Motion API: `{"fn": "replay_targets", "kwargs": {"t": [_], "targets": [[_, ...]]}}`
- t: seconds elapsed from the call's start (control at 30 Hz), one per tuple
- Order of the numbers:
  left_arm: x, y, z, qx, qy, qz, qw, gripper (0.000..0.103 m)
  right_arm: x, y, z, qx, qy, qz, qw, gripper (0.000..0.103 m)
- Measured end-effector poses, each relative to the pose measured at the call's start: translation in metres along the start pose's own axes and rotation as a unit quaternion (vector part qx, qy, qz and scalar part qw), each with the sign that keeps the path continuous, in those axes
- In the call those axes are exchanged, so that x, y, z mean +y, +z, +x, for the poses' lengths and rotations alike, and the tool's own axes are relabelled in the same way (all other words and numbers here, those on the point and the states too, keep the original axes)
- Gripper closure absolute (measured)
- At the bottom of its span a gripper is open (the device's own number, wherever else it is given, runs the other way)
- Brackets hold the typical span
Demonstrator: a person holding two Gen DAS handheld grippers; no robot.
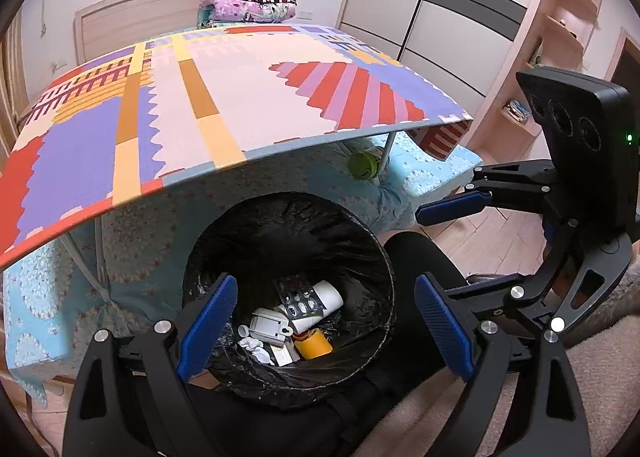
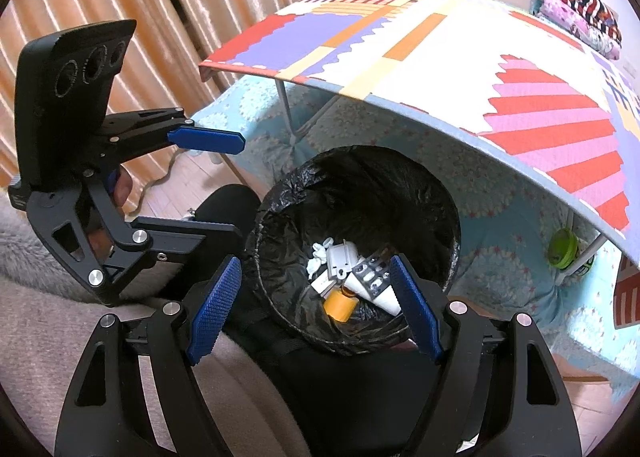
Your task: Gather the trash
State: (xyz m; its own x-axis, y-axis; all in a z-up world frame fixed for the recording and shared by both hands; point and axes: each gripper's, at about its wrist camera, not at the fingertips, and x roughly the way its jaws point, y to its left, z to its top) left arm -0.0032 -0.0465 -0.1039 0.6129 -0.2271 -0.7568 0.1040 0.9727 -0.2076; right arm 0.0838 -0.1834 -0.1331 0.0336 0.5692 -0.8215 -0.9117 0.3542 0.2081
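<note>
While both of your tools hang wide open and empty over the bin (image 1: pixel 288 289), left tool (image 1: pixel 324 329) and right tool (image 2: pixel 316 313) side by side, the trash (image 1: pixel 296 325) lies at its bottom; dipping either could snag the black liner (image 2: pixel 292 193) and tip it.

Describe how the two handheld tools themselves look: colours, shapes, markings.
Both match. The left tool and right tool have black skeletal linkage arms with triangular cut-outs and silver round pivot bolts. Each finger carries a blue pad with a fine knurled texture. A black slab with three round recesses tops each body; the right tool's shows a green light. No cables show.
</note>
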Motion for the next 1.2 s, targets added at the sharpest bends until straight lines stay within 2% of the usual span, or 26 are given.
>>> {"fn": "replay_targets", "kwargs": {"t": [1.2], "targets": [[0.0007, 0.0022, -0.001, -0.003, 0.001, 0.005, 1.0, 0.016, -0.0013, 0.001, 0.0, 0.0, 0.0, 0.0, 1.0, 0.027]]}}
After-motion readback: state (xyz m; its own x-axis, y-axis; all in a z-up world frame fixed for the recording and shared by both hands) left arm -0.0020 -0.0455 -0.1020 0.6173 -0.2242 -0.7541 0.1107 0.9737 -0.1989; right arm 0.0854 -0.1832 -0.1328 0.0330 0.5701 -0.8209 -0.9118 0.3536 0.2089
